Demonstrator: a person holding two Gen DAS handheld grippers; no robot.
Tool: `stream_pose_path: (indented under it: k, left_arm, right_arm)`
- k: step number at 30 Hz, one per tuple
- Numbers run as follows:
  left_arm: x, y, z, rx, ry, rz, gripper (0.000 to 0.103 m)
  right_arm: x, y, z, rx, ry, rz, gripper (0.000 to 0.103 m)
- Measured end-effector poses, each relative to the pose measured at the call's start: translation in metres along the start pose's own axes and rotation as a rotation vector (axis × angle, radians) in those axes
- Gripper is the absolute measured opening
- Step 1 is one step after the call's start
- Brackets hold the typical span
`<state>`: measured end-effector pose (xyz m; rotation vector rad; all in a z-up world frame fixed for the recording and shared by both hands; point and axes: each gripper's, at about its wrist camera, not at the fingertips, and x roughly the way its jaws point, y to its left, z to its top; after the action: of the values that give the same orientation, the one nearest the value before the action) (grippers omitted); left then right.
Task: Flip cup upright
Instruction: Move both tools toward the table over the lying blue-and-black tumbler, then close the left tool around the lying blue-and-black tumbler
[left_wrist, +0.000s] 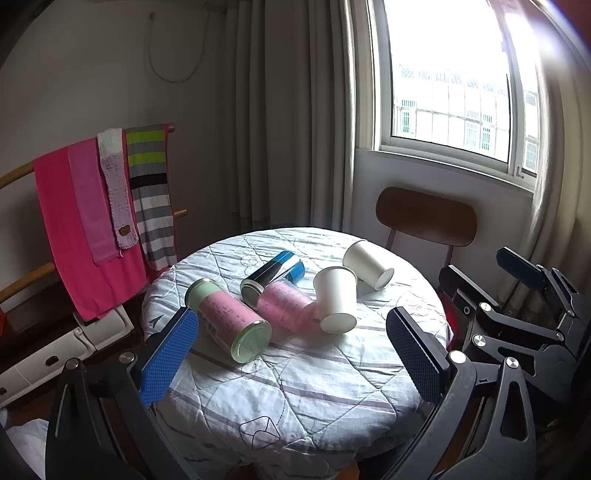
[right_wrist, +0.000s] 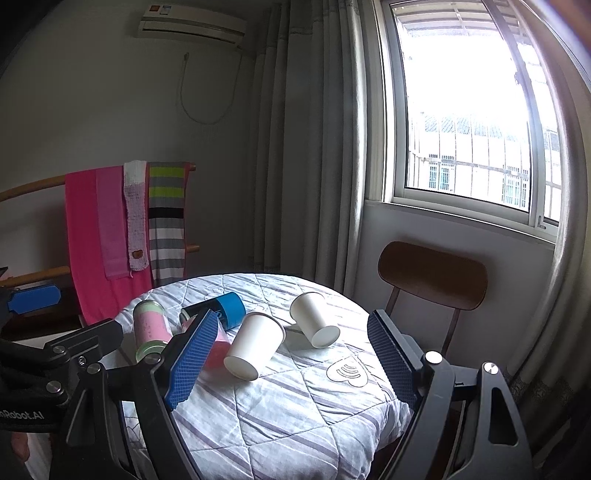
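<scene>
Several cups lie on their sides on a round table with a quilted cloth (left_wrist: 303, 398). A white paper cup (left_wrist: 337, 300) (right_wrist: 255, 345) lies mid-table, and a second white paper cup (left_wrist: 367, 264) (right_wrist: 313, 319) lies behind it. A pink can with a green rim (left_wrist: 229, 319) (right_wrist: 149, 331), a pink cup (left_wrist: 286, 304) (right_wrist: 216, 347) and a blue-and-black can (left_wrist: 273, 273) (right_wrist: 221, 308) lie to the left. My left gripper (left_wrist: 291, 354) is open and empty above the table's near side. My right gripper (right_wrist: 291, 358) is open and empty, facing the white cups.
A wooden chair (left_wrist: 426, 218) (right_wrist: 432, 275) stands behind the table under the window. A rack with pink and striped towels (left_wrist: 103, 214) (right_wrist: 125, 229) stands to the left. Curtains (left_wrist: 288, 110) hang behind. The right gripper's body shows at the left wrist view's right edge (left_wrist: 524, 295).
</scene>
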<state>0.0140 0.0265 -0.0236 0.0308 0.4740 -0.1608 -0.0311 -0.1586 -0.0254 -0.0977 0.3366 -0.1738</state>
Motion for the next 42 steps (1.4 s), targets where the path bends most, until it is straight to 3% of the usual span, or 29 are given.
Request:
stream_pose_path:
  k: [14, 23, 27, 32, 37, 42]
  left_arm:
    - [0.034, 0.011, 0.001, -0.033, 0.121, 0.016, 0.103]
    - [0.065, 0.022, 0.02, -0.023, 0.207, 0.041, 0.103]
    - [0.089, 0.024, 0.031, 0.011, 0.26, 0.068, 0.103]
    - [0.124, 0.026, 0.044, 0.067, 0.357, 0.025, 0.103]
    - [0.16, 0.02, 0.059, 0.199, 0.431, 0.087, 0.103]
    - [0.196, 0.019, 0.072, 0.268, 0.508, 0.034, 0.103]
  right_arm:
    - [0.023, -0.006, -0.004, 0.017, 0.098, -0.011, 0.085]
    - [0.053, -0.025, 0.007, 0.02, 0.155, -0.011, 0.084]
    - [0.077, -0.032, 0.013, 0.004, 0.209, 0.022, 0.084]
    - [0.104, -0.036, 0.013, -0.011, 0.281, 0.063, 0.084]
    - [0.125, -0.041, 0.013, 0.028, 0.334, 0.101, 0.084]
    - [0.142, -0.042, 0.017, 0.03, 0.363, 0.122, 0.084]
